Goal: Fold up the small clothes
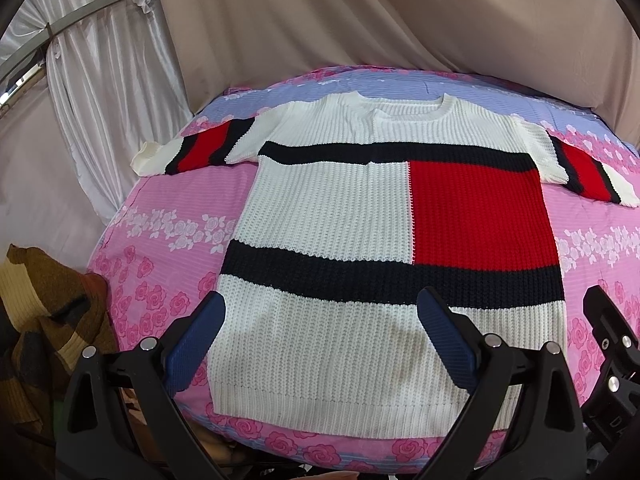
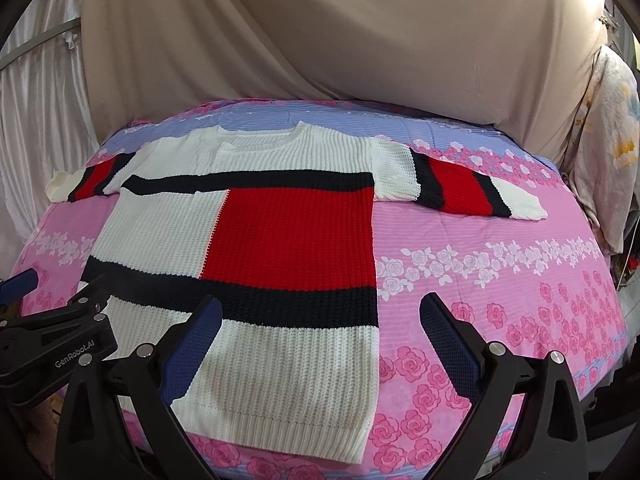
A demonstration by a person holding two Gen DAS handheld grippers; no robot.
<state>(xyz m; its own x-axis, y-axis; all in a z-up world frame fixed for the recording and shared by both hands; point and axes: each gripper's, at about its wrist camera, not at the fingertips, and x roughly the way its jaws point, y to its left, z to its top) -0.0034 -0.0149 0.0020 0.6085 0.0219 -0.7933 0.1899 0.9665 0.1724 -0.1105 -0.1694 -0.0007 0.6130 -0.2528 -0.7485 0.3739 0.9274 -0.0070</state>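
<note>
A small knit sweater (image 1: 332, 216), white with navy bands and a red block, lies flat and spread face up on the pink floral sheet (image 1: 168, 216), both sleeves out sideways. It also shows in the right wrist view (image 2: 288, 240). My left gripper (image 1: 320, 320) is open and empty, hovering above the sweater's hem. My right gripper (image 2: 320, 328) is open and empty above the sweater's lower right corner. The right gripper's body shows at the right edge of the left view (image 1: 612, 344); the left gripper's body shows at the left of the right view (image 2: 60, 336).
Beige drapes (image 2: 340, 40) hang behind the surface, with white curtains (image 1: 100, 80) at the left. A brown and cream striped garment (image 1: 44, 304) lies heaped off the left edge. A floral cloth (image 2: 608, 140) hangs at the far right. Pink sheet (image 2: 500, 280) lies right of the sweater.
</note>
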